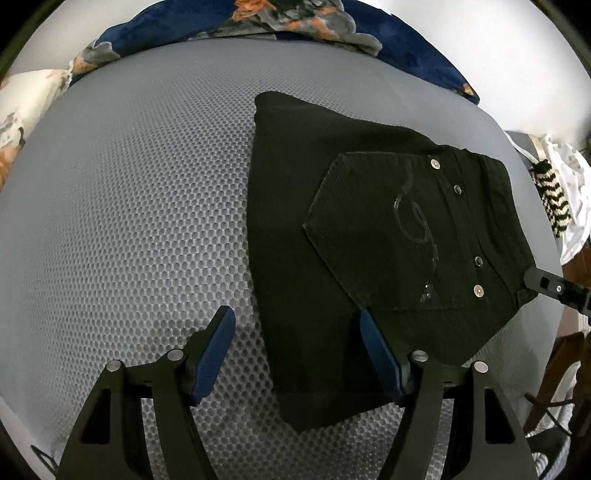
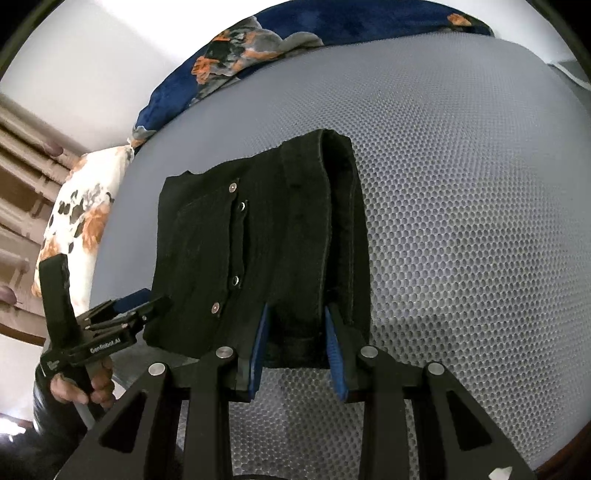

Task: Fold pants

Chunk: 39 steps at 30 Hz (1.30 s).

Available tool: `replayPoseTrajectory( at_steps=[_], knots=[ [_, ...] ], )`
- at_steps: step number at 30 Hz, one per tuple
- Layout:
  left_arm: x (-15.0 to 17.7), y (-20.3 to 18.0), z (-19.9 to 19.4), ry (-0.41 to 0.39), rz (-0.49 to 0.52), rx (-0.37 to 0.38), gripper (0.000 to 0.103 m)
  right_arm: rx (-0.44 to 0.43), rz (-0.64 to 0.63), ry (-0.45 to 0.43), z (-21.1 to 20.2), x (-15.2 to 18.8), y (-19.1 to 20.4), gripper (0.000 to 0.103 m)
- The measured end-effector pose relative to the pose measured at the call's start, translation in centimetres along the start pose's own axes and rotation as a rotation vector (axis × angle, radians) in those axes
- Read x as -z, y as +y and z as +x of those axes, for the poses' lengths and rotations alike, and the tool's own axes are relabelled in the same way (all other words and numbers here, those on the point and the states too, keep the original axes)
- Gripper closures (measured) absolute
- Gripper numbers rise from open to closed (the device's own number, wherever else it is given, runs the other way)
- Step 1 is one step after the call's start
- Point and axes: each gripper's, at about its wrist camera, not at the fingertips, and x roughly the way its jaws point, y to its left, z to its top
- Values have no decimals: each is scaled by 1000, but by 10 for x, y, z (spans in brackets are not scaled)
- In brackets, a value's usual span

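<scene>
The black pants (image 1: 369, 229) lie folded into a compact stack on the grey mesh mattress (image 1: 129, 221), back pocket with rivets facing up. My left gripper (image 1: 297, 317) is open, its jaws wide apart above the stack's near left corner, holding nothing. In the right wrist view the pants (image 2: 258, 240) show their folded layers end-on. My right gripper (image 2: 297, 314) is open, its blue pads on either side of the stack's near edge, not pinching it. The left gripper also shows in the right wrist view (image 2: 140, 306) beside the pants' left corner.
A navy floral blanket (image 1: 295, 22) lies along the mattress's far edge. A white floral pillow (image 2: 81, 214) sits at the left. A striped black-and-white cloth (image 1: 554, 199) and white items lie off the right side. The right gripper's tip (image 1: 550, 284) touches the pants' right corner.
</scene>
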Motion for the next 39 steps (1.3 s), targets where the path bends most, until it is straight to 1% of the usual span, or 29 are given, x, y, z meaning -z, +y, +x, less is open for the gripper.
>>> replayPoseTrajectory(
  at_steps=[1, 5, 6, 7, 8, 10, 12, 15, 18, 22, 25, 29, 31, 35, 37, 39],
  knots=[
    [-3, -3, 1, -1, 0, 0, 32, -2, 10, -2, 0, 0, -1, 74],
    [3, 2, 1, 6, -14, 7, 32, 2, 18, -18, 0, 0, 1, 75],
    [4, 2, 1, 8, -18, 8, 32, 8, 3, -33, -2, 2, 4, 78],
    [4, 3, 2, 11, -22, 11, 32, 18, -13, -43, -5, 3, 6, 87],
    [4, 3, 3, 11, -24, 11, 32, 29, -18, -54, -7, 4, 8, 91],
    [7, 5, 2, 11, -25, 14, 32, 27, 4, -73, -16, 7, 8, 93],
    [9, 4, 0, 9, -18, 13, 32, 61, -15, -92, -21, 10, 14, 93],
    [12, 5, -4, 6, 9, 14, 32, 98, -32, -95, -23, 14, 20, 93],
    [16, 3, -5, 11, 20, 24, 32, 123, -32, -74, -22, 19, 18, 94],
    [17, -2, 2, 32, 29, 31, 32, 175, -27, -16, 2, 23, 4, 94],
    [12, -1, 7, 54, 19, 43, 32, 166, -12, -1, 7, 18, -1, 94],
    [12, 0, 7, 53, 18, 42, 31, 164, -23, 22, 7, 15, -1, 93],
    [10, -4, 8, 50, 18, 36, 30, 145, -4, 25, 6, 12, -4, 88],
    [7, -8, 10, 46, 23, 28, 29, 140, 22, 30, 4, 5, -4, 82],
    [6, -11, 9, 43, 27, 23, 29, 149, 22, 31, 2, 1, -4, 75],
    [6, -12, 9, 40, 33, 18, 29, 150, 23, 25, -1, -3, -3, 71]
  ],
)
